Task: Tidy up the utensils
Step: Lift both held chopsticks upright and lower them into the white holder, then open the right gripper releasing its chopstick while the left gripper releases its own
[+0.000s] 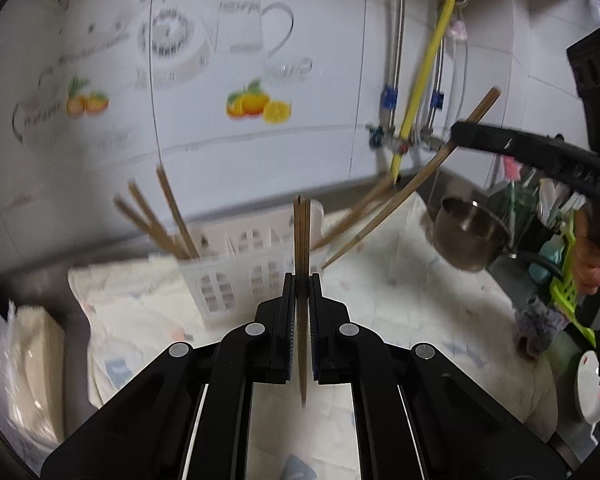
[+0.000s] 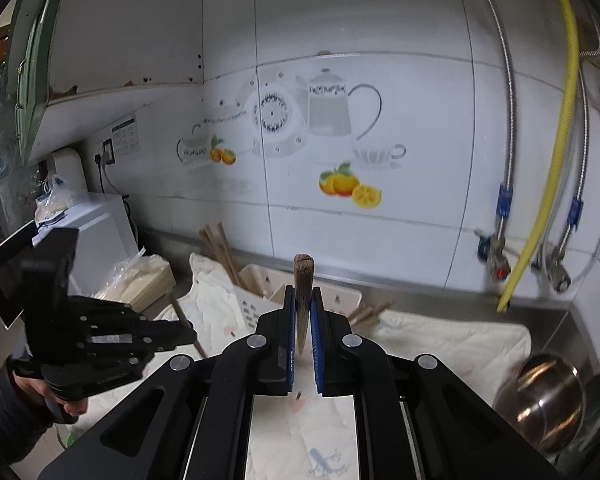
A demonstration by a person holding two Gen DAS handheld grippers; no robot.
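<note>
My left gripper [image 1: 302,280] is shut on a brown chopstick [image 1: 302,240], held upright above the cloth. Just beyond it stands a white slotted utensil basket [image 1: 236,276] with several chopsticks [image 1: 160,220] leaning in its left end. My right gripper [image 2: 303,294] is shut on another chopstick [image 2: 303,280], seen end-on; in the left wrist view that gripper [image 1: 458,130] holds the long chopstick [image 1: 416,180] slanting above the basket's right side. The basket [image 2: 256,300] also shows in the right wrist view, with the left gripper [image 2: 188,334] at left.
A white patterned cloth [image 1: 400,300] covers the counter. A steel pot [image 1: 468,236] sits at the right, by bottles and a green rack [image 1: 568,280]. A bag of stacked paper [image 1: 32,360] lies left. Pipes and a yellow hose [image 2: 548,160] run down the tiled wall.
</note>
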